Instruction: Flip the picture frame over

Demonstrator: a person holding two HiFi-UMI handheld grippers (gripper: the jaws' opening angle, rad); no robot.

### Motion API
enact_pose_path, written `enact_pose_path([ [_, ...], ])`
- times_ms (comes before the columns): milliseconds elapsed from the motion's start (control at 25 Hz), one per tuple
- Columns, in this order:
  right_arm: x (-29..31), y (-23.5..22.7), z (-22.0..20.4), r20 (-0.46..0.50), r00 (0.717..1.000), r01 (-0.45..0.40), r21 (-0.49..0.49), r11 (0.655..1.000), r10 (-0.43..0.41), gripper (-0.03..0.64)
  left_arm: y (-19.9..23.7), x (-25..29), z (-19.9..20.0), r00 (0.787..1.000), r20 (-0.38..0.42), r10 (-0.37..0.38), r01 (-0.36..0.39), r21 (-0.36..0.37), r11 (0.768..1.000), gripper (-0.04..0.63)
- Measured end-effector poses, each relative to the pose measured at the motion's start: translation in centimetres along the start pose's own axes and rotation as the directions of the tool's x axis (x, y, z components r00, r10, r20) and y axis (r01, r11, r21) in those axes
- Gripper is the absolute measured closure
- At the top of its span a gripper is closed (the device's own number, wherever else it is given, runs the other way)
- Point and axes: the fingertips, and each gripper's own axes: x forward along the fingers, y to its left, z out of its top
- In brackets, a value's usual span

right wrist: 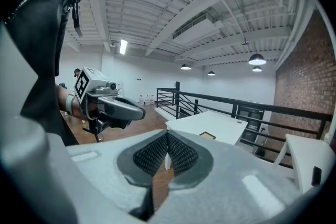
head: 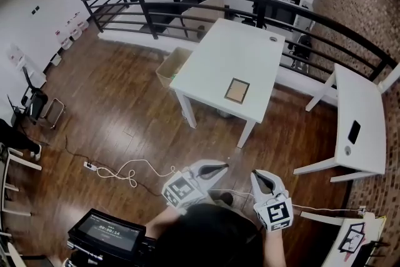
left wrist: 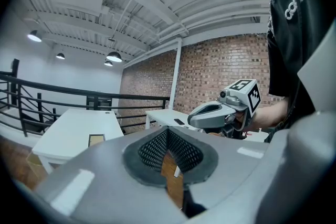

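Observation:
A small brown picture frame point(head: 237, 90) lies flat on the white table point(head: 219, 59), near its front edge. It shows as a small dark rectangle point(left wrist: 96, 139) in the left gripper view and as a thin sliver point(right wrist: 207, 135) in the right gripper view. My left gripper point(head: 224, 166) and right gripper point(head: 255, 176) hang over the wooden floor, well short of the table. Both are shut with nothing between the pads. Each gripper sees the other: the right gripper point(left wrist: 192, 119) and the left gripper point(right wrist: 140, 112).
A second white table point(head: 359, 128) with a dark phone point(head: 354, 132) stands to the right. A black railing point(head: 250, 0) curves behind both tables. A box point(head: 172, 67) sits by the table's left leg. A white cable point(head: 125, 171) and power strip lie on the floor.

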Motion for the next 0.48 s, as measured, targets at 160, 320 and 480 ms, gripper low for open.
enact_pose_path([
  [160, -0.2, 0.3, 0.2, 0.003, 1.000, 0.005, 0.000, 1.000, -0.005, 0.624, -0.4, 0.0, -0.4, 1.000, -0.007, -0.011, 0.011, 0.002, 1.000, 0.581],
  [320, -0.2, 0.7, -0.2, -0.017, 1.000, 0.013, -0.002, 1.000, -0.013, 0.624, -0.5, -0.3, -0.8, 1.000, -0.011, -0.017, 0.017, -0.005, 1.000, 0.581],
  [480, -0.2, 1.2, -0.5, -0.017, 1.000, 0.015, 0.011, 1.000, -0.015, 0.624, -0.5, -0.6, -1.1, 1.000, -0.010, -0.023, 0.023, -0.011, 1.000, 0.581],
])
